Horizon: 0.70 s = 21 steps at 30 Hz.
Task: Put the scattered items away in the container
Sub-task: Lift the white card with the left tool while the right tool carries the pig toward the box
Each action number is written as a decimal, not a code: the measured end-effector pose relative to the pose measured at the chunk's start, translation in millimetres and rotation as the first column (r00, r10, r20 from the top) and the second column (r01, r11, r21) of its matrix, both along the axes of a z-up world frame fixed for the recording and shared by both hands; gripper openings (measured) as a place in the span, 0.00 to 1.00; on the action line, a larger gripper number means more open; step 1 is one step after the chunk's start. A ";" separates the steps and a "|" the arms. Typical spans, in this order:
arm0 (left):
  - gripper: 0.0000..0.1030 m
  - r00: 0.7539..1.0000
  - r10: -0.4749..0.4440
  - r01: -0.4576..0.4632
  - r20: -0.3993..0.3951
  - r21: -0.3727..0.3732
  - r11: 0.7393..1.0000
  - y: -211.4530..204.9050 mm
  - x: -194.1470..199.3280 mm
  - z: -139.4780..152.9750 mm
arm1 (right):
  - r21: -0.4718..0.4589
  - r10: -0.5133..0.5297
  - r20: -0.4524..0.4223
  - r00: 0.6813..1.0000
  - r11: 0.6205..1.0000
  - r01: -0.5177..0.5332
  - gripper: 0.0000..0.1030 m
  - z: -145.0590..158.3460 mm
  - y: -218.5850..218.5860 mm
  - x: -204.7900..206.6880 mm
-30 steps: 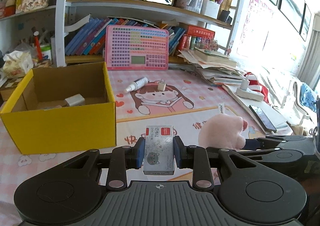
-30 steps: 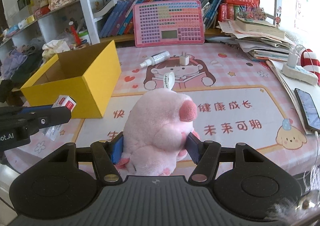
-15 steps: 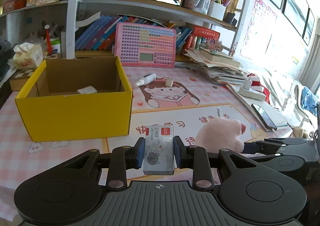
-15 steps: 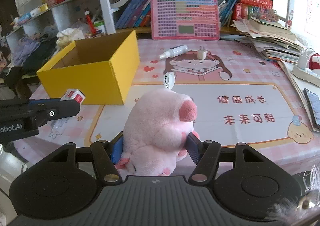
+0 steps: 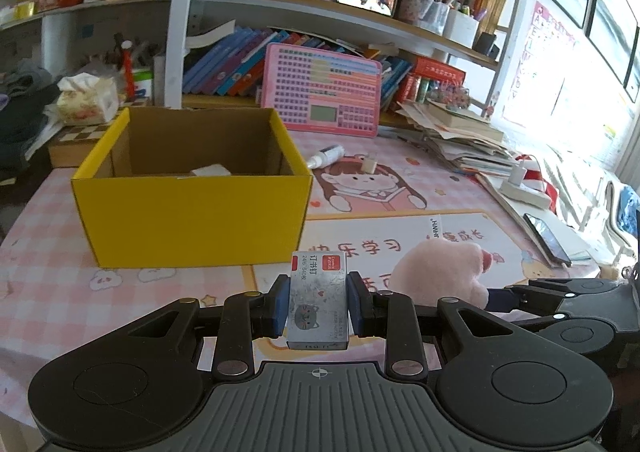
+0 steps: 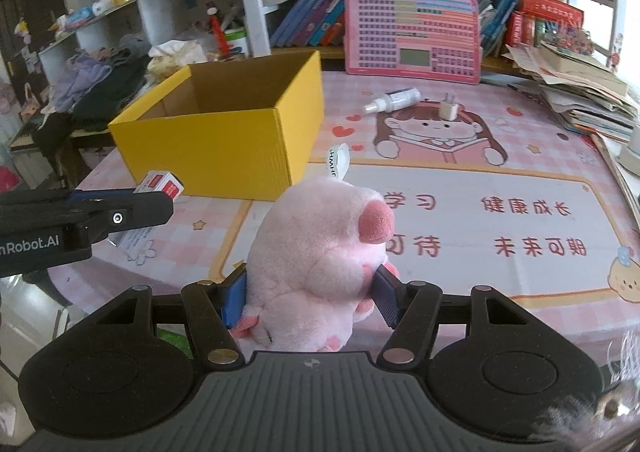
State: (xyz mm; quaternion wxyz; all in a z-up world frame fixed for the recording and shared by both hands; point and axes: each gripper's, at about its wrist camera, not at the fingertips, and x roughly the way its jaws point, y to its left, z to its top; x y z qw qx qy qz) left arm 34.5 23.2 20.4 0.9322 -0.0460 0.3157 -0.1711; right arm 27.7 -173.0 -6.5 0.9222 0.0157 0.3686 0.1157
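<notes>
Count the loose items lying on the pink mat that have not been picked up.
2. A white spray bottle lies beyond the yellow cardboard box; a small white plug adapter stands just right of it. Others may be hidden behind the box.

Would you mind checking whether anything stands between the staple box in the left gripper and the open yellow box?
Nothing visible does. The staple box is clamped in the left gripper, with only bare pink tablecloth before the yellow box, whose top is open. The pink plush sits off to the side.
</notes>
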 end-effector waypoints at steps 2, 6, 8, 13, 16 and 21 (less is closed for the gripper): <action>0.27 1.000 0.005 -0.005 0.003 0.001 1.000 3.5 -0.1 0.4 | 0.001 0.011 -0.001 1.000 1.000 -0.011 0.59 -0.1 3.9 0.8; 0.27 1.000 0.024 -0.024 0.006 0.002 1.000 11.4 0.6 0.8 | 0.001 0.039 -0.004 0.999 0.999 -0.039 0.59 -0.9 13.5 3.1; 0.27 0.999 0.034 -0.034 0.007 0.001 0.999 15.1 1.2 1.4 | 0.001 0.052 -0.002 0.999 0.999 -0.052 0.59 -0.7 17.5 4.8; 0.27 0.998 0.066 -0.066 0.013 0.009 0.998 26.1 3.0 2.6 | 0.003 0.087 0.007 0.996 0.996 -0.087 0.59 -0.2 29.8 11.3; 0.27 0.996 0.089 -0.090 0.019 0.013 0.996 34.1 4.0 4.7 | 0.003 0.118 0.015 0.993 0.993 -0.118 0.59 0.4 38.1 15.6; 0.27 0.992 0.126 -0.127 0.031 0.019 0.992 45.6 9.4 8.9 | 0.001 0.172 0.034 0.985 0.985 -0.172 0.59 3.2 52.0 23.8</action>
